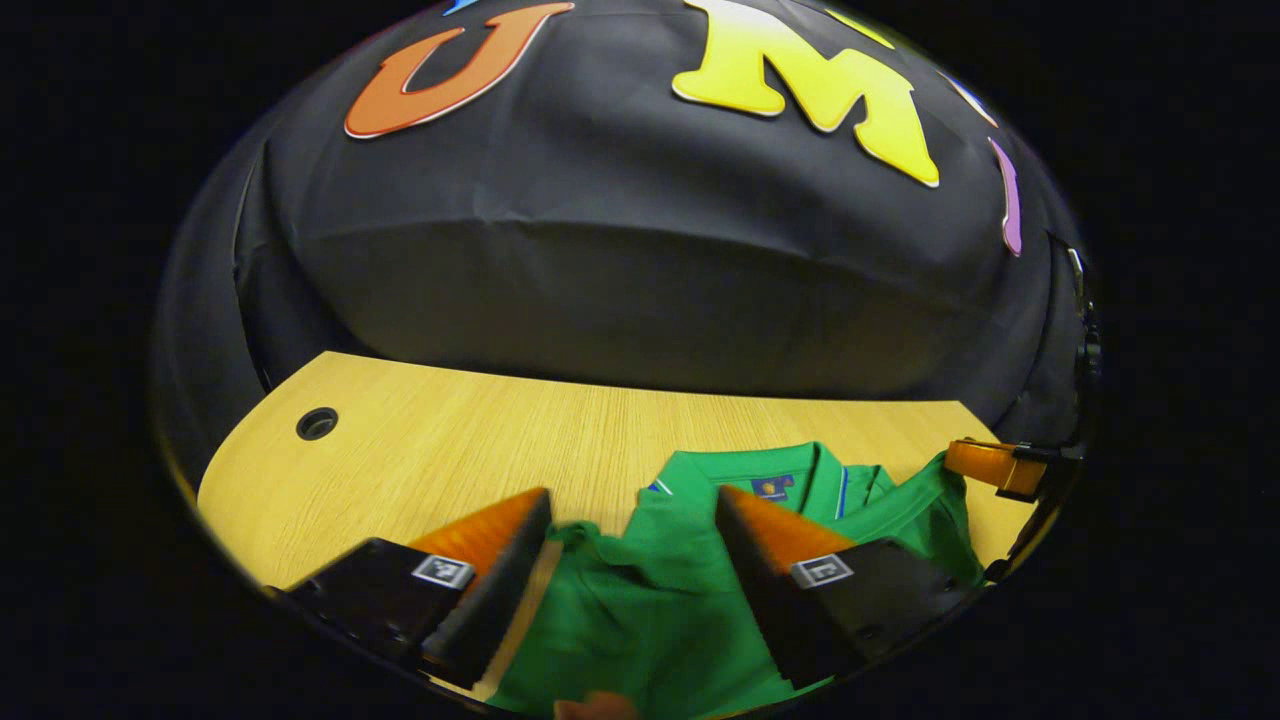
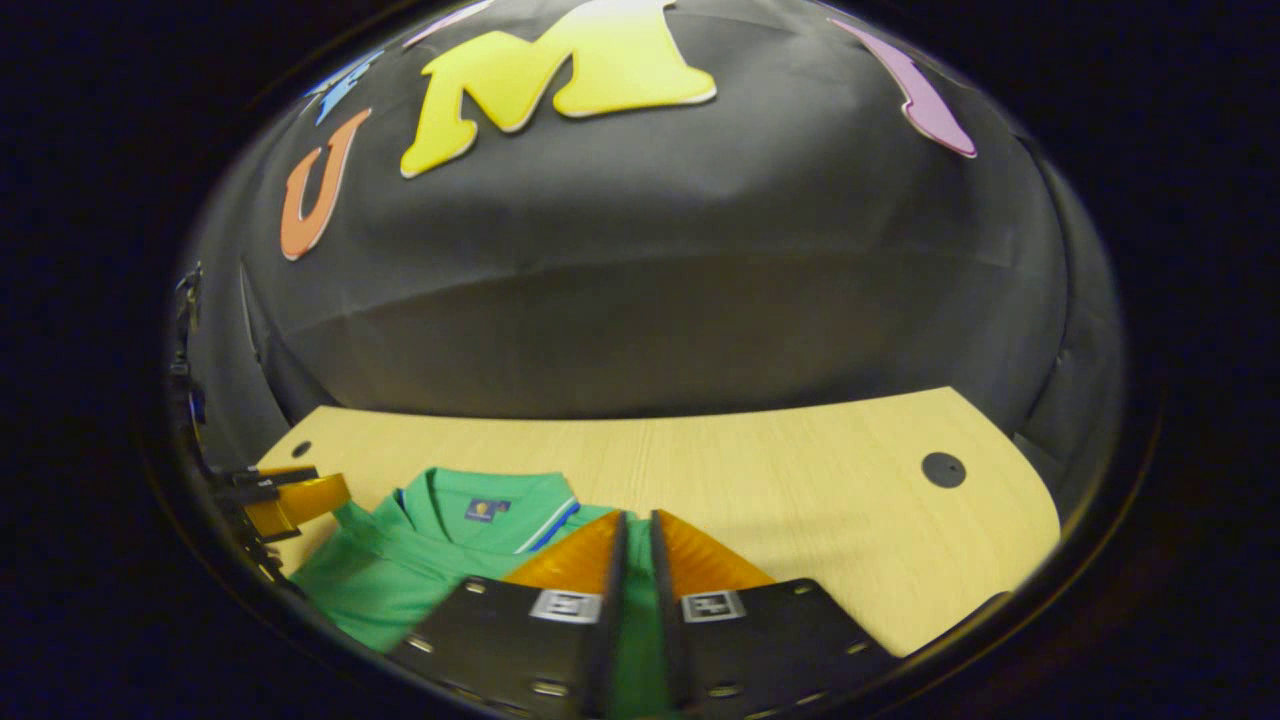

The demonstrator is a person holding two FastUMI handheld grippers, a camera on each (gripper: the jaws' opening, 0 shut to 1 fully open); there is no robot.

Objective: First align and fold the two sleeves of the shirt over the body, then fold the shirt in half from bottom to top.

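Note:
A green polo shirt (image 1: 650, 600) lies on the wooden table, its collar (image 1: 775, 480) toward the booth wall. My left gripper (image 1: 632, 500) is open, its fingers spread wide just above the shirt's left shoulder area, with nothing held between them. In the right gripper view the shirt (image 2: 400, 570) lies at the lower left. My right gripper (image 2: 638, 518) is shut on a strip of the shirt's green fabric, which shows in the narrow slot between its fingers; I cannot tell which part of the shirt this is. Each gripper shows in the other's view, the right gripper (image 1: 1000, 467) and the left gripper (image 2: 290, 500).
The light wooden table (image 1: 450, 450) has a round cable hole (image 1: 316, 423) near its far left corner and another cable hole (image 2: 943, 469) near its far right. The black cloth wall stands close behind the table's far edge.

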